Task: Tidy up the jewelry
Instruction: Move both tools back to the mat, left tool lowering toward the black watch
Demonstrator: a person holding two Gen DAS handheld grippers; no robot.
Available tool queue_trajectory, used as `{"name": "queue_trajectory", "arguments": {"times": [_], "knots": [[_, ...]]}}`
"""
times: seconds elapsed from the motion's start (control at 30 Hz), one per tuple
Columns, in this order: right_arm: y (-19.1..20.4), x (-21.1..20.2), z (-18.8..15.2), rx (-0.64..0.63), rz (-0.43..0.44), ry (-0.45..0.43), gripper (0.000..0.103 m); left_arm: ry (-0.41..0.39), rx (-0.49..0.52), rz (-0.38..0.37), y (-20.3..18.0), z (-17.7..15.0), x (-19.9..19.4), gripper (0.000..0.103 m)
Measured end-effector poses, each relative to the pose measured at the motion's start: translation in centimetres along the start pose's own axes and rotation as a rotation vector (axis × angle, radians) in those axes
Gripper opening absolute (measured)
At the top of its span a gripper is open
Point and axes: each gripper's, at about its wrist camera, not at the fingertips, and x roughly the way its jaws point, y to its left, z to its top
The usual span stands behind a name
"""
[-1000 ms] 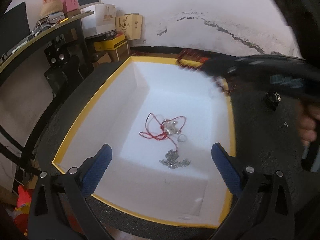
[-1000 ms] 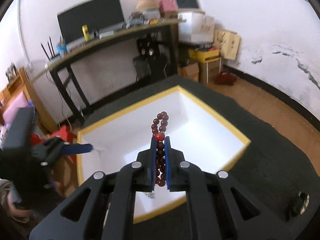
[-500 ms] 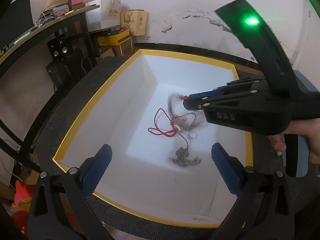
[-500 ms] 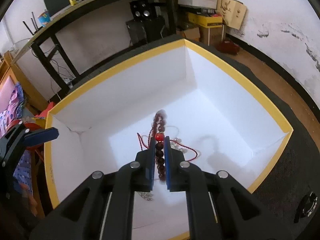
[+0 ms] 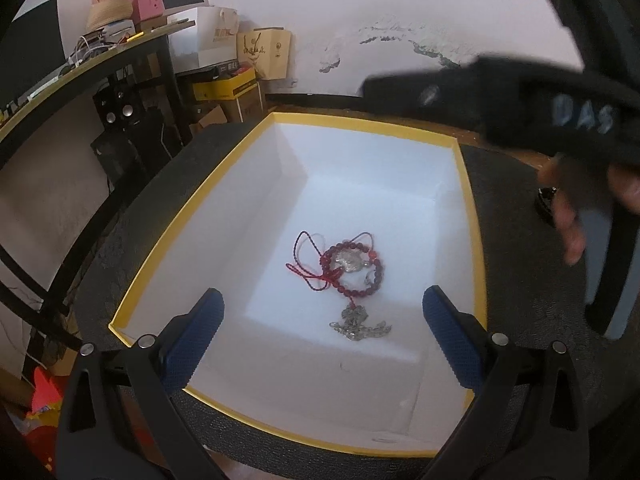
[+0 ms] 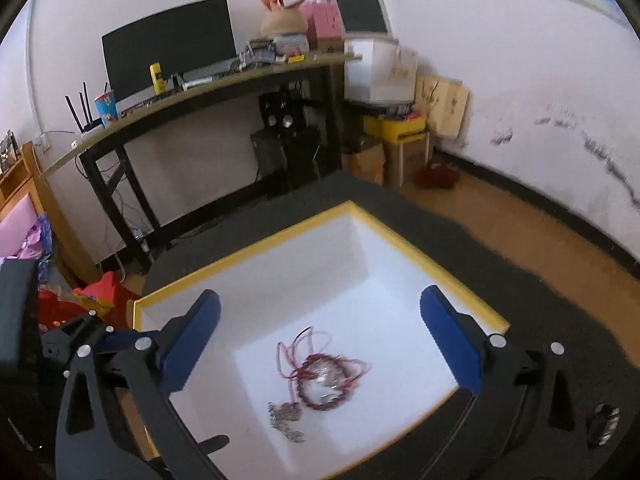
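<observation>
A white box with a yellow rim (image 5: 464, 184) (image 6: 404, 240) sits on a dark mat. On its floor lie a dark red bead bracelet (image 5: 370, 284) (image 6: 324, 402), a red cord with a silver charm (image 5: 306, 270) (image 6: 296, 346) and a silver chain (image 5: 358, 326) (image 6: 286, 418). The bracelet rests on the cord. My left gripper (image 5: 323, 334) is open and empty over the box's near edge. My right gripper (image 6: 320, 342) is open and empty above the box; its body shows blurred at the upper right of the left wrist view (image 5: 520, 108).
A small dark object (image 5: 545, 202) (image 6: 604, 420) lies on the mat (image 5: 520, 280) right of the box. A black-framed desk (image 6: 200, 92) with a monitor, and cardboard boxes (image 6: 400, 132), stand beyond along the wall.
My right gripper opened and let the bead bracelet drop into the box onto the red cord, then rose up and back. My left gripper stayed open over the box edge.
</observation>
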Motion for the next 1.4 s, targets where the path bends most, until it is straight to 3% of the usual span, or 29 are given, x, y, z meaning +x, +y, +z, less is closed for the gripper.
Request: {"name": "queue_trajectory", "arguments": {"times": [0.1,0.23,0.47,0.6,0.77,0.97,1.2,1.4], "knots": [[-1.3,-2.8,-0.7,-0.011,-0.061,-0.014,0.097,-0.013,0.012,-0.003,-0.7,0.3,-0.6,0.097],[-5.9,-8.5,-5.0,0.059,-0.154,-0.095,0.097,-0.049,0.051,-0.041,-3.3,1.3,-2.0,0.097],[-17.2,-17.1,-17.0,0.385,-0.322,-0.093,0.097,-0.111,0.139,-0.15,-10.4,3.1,-3.5,0.097],[-19.7,-20.7,-20.9,0.398,-0.399,-0.087,0.097,-0.102,0.178,-0.264,-15.4,3.6,-2.9,0.097],[-21.3,-22.9,-23.5,0.386,-0.444,-0.073,0.097,-0.02,0.243,-0.377,-22.0,3.8,0.1,0.097],[-23.3,-23.7,-26.1,0.451,-0.454,-0.078,0.097,0.024,0.355,-0.349,-29.2,4.3,5.1,0.097],[-25.0,-23.6,-28.3,0.501,-0.48,-0.057,0.097,0.075,0.372,-0.358,-33.2,5.2,9.6,0.097],[-25.9,-23.7,-28.2,0.52,-0.505,-0.051,0.097,0.108,0.338,-0.372,-35.4,5.5,12.8,0.097]]}}
